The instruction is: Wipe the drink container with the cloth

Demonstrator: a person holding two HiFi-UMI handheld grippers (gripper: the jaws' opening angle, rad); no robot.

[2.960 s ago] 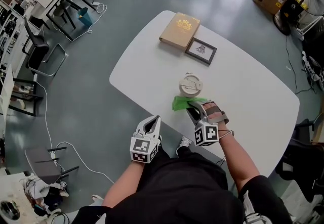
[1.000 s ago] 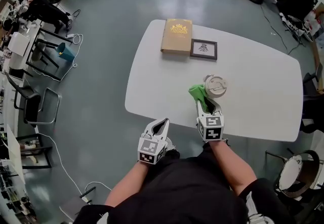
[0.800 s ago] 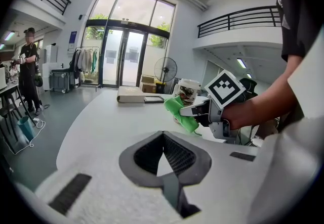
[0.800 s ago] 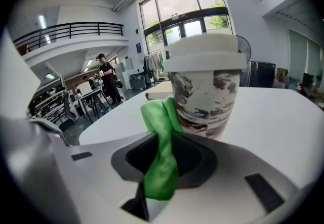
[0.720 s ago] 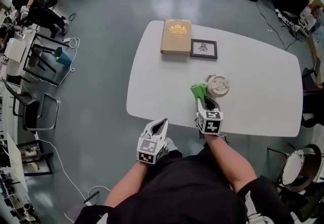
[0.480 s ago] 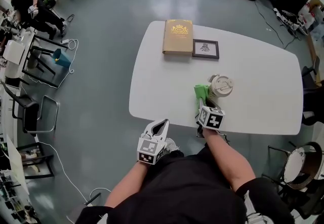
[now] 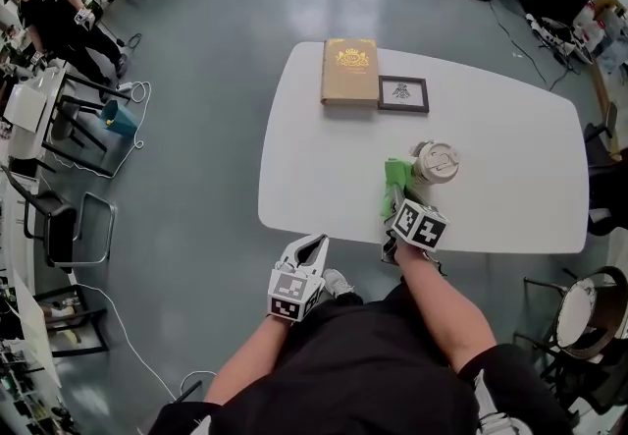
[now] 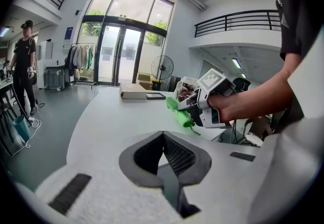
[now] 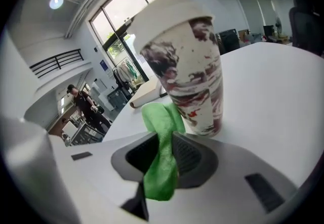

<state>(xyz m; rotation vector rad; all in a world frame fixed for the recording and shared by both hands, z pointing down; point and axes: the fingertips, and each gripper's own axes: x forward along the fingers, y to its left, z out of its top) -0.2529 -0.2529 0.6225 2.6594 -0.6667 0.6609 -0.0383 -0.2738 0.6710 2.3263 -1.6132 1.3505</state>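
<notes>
**Right gripper holds green cloth at the cup's side; left gripper idle**

The right gripper (image 7: 394, 195) is over the near part of the white table (image 7: 510, 129). Its jaws are clamped on a green cloth (image 7: 396, 171). In the right gripper view the cloth (image 9: 161, 165) runs up between the two pads of that gripper (image 9: 164, 152), with a tail hanging below and a bunched end sticking out past the tips. The bunched end sits against the lower left side of the drink container (image 9: 190, 71) and looks to be touching it.

The container is a paper cup with a white lid and a dark red and brown print. It stands upright on the table (image 9: 273, 86). In the head view the cup (image 7: 435, 161) is just right of the cloth, near the table's front edge and roughly mid-width.

The left gripper (image 7: 312, 244) is held off the table, over the grey floor (image 7: 196, 129) near the person's body, well apart from the cup. In the left gripper view its jaws (image 8: 163, 139) are closed tip to tip with nothing between them, and the cloth (image 8: 179, 112) shows ahead in the other gripper.

A tan book (image 7: 349, 71) lies at the table's far side, with a small dark picture frame (image 7: 403, 93) just beside it on its right. A person in black (image 7: 49, 6) stands by desks at the far left.
</notes>
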